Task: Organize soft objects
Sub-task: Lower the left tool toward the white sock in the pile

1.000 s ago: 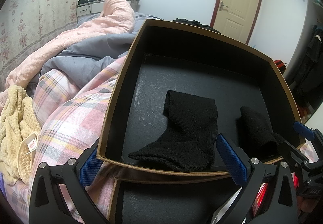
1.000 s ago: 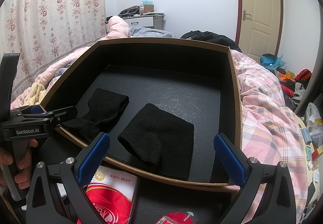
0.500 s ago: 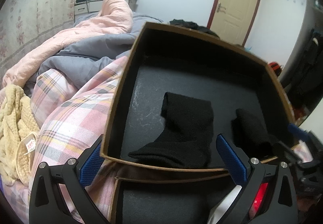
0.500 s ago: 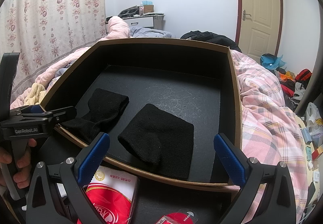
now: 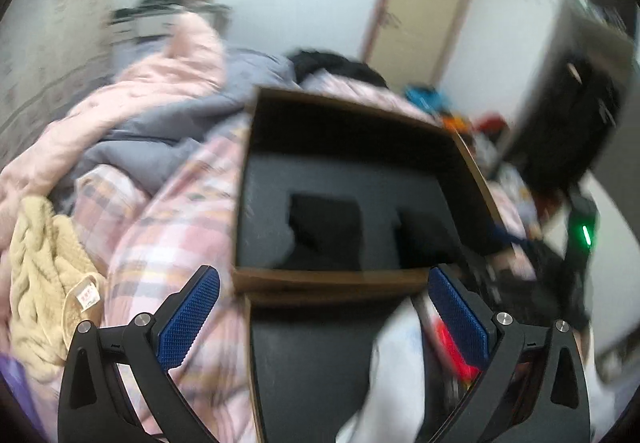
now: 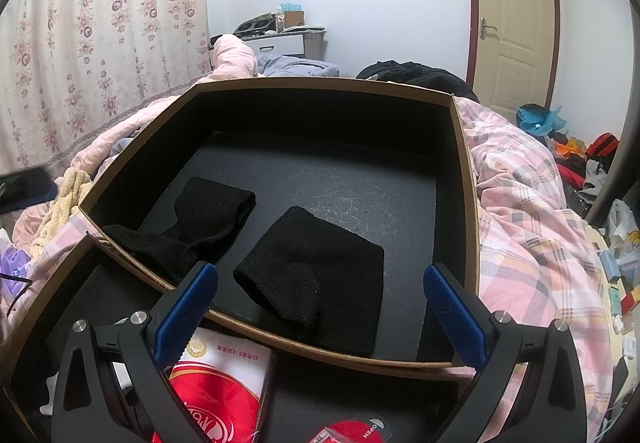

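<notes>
**Two black socks in the box, both grippers spread and empty**

On my right wrist view the left sock (image 6: pixel 192 227) lies in the left part of the box (image 6: pixel 466 203), its long axis slanting from the cuff at centre frame down to the toe at the lower left, the toe against the near wall. The folded sock (image 6: pixel 316 279) sits just right of it, apart from it, its long axis running from upper left to lower right; its lower edge reaches the near wall. Nothing else is in the box, which rests on the plaid quilt (image 6: pixel 532 235) of the bed. Below it, a second black tray (image 6: pixel 92 295) holds a red-and-white packet (image 6: pixel 224 391).

My right gripper (image 6: pixel 320 303) hovers over the near wall, jaws wide apart, holding nothing. My left gripper (image 5: pixel 324 319) is likewise spread and empty.

Compared with a second ago, the left view has pulled back and blurred: the box looks smaller and further up the frame, and the left gripper's body has all but left the right view.
</notes>
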A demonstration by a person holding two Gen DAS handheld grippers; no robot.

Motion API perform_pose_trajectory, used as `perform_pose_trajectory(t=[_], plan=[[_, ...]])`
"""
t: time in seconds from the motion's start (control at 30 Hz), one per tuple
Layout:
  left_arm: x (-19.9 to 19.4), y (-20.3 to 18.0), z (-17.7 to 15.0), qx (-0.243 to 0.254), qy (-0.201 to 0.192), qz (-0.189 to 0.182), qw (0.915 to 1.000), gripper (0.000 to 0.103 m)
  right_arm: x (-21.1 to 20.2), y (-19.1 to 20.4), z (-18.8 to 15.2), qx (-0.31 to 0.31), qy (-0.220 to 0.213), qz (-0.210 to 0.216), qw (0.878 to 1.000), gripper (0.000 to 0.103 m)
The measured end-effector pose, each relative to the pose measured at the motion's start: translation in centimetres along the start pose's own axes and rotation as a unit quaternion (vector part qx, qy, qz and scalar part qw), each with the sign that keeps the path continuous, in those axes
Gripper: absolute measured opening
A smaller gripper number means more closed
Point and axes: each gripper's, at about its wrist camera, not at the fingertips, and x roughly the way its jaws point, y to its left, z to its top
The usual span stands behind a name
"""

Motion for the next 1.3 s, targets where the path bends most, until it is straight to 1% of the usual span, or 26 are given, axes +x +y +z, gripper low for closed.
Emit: perform_pose_trajectory(t=[0.07, 0.1, 0.13, 0.17, 0.2, 0.27, 0.37, 0.47, 0.67, 0.73, 0.8, 0.9, 0.93, 1.03, 1.1, 1.17, 1.2, 1.23, 1.27, 1.3], plan=[[0.1, -0.5, -0.8, 0.024, 0.046, -0.040, 0.9979, 0.103, 0.0, 0.0, 0.0, 0.000, 0.000, 0.000, 1.000, 0.102], [0.0, -0.6, -1.1, 0.031, 0.061, -0.052, 0.9962, 0.103, 0.0, 0.0, 0.0, 0.000, 0.000, 0.000, 1.000, 0.102], [0.0, -0.7, -1.4, 0.040, 0.073, -0.059, 0.9948, 0.103, 0.0, 0.0, 0.0, 0.000, 0.000, 0.000, 1.000, 0.102], [-0.1, -1.1, -1.8, 0.059, 0.088, -0.067, 0.9921, 0.103, 0.0, 0.0, 0.0, 0.000, 0.000, 0.000, 1.000, 0.102], [-0.2, -1.4, -2.0, 0.071, 0.095, -0.073, 0.9902, 0.103, 0.0, 0.0, 0.0, 0.000, 0.000, 0.000, 1.000, 0.102], [-0.5, -2.1, -2.8, 0.104, 0.115, -0.104, 0.9824, 0.103, 0.0, 0.0, 0.0, 0.000, 0.000, 0.000, 1.000, 0.102], [-0.1, -3.0, -3.9, 0.138, 0.144, -0.123, 0.9721, 0.103, 0.0, 0.0, 0.0, 0.000, 0.000, 0.000, 1.000, 0.102], [0.5, -4.0, -5.1, 0.178, 0.159, -0.114, 0.9645, 0.103, 0.0, 0.0, 0.0, 0.000, 0.000, 0.000, 1.000, 0.102], [2.1, -5.3, -6.7, 0.219, 0.187, -0.095, 0.9531, 0.103, 0.0, 0.0, 0.0, 0.000, 0.000, 0.000, 1.000, 0.102], [2.3, -5.6, -7.1, 0.228, 0.190, -0.088, 0.9508, 0.103, 0.0, 0.0, 0.0, 0.000, 0.000, 0.000, 1.000, 0.102], [2.5, -5.6, -7.2, 0.228, 0.192, -0.084, 0.9508, 0.103, 0.0, 0.0, 0.0, 0.000, 0.000, 0.000, 1.000, 0.102], [2.8, -5.3, -7.1, 0.215, 0.194, -0.082, 0.9538, 0.103, 0.0, 0.0, 0.0, 0.000, 0.000, 0.000, 1.000, 0.102], [2.9, -5.2, -7.0, 0.211, 0.194, -0.081, 0.9546, 0.101, 0.0, 0.0, 0.0, 0.000, 0.000, 0.000, 1.000, 0.102], [3.0, -4.9, -6.8, 0.205, 0.193, -0.081, 0.9562, 0.093, 0.0, 0.0, 0.0, 0.000, 0.000, 0.000, 1.000, 0.102], [3.1, -4.7, -6.6, 0.198, 0.191, -0.082, 0.9580, 0.083, 0.0, 0.0, 0.0, 0.000, 0.000, 0.000, 1.000, 0.102], [3.5, -4.3, -6.3, 0.181, 0.195, -0.086, 0.9602, 0.064, 0.0, 0.0, 0.0, 0.000, 0.000, 0.001, 1.000, 0.102], [4.1, -4.3, -6.2, 0.177, 0.196, -0.083, 0.9611, 0.059, 0.0, 0.0, 0.0, 0.000, 0.000, 0.001, 1.000, 0.102], [4.6, -4.1, -6.1, 0.172, 0.200, -0.072, 0.9619, 0.048, 0.0, 0.0, 0.0, 0.000, 0.000, 0.001, 1.000, 0.102], [5.2, -4.0, -6.2, 0.166, 0.206, -0.064, 0.9621, 0.039, 0.0, 0.0, 0.0, 0.000, 0.000, 0.001, 1.000, 0.102], [5.6, -3.9, -6.2, 0.164, 0.203, -0.058, 0.9638, 0.036, 0.0, 0.0, 0.0, 0.000, 0.000, 0.001, 1.000, 0.102]])
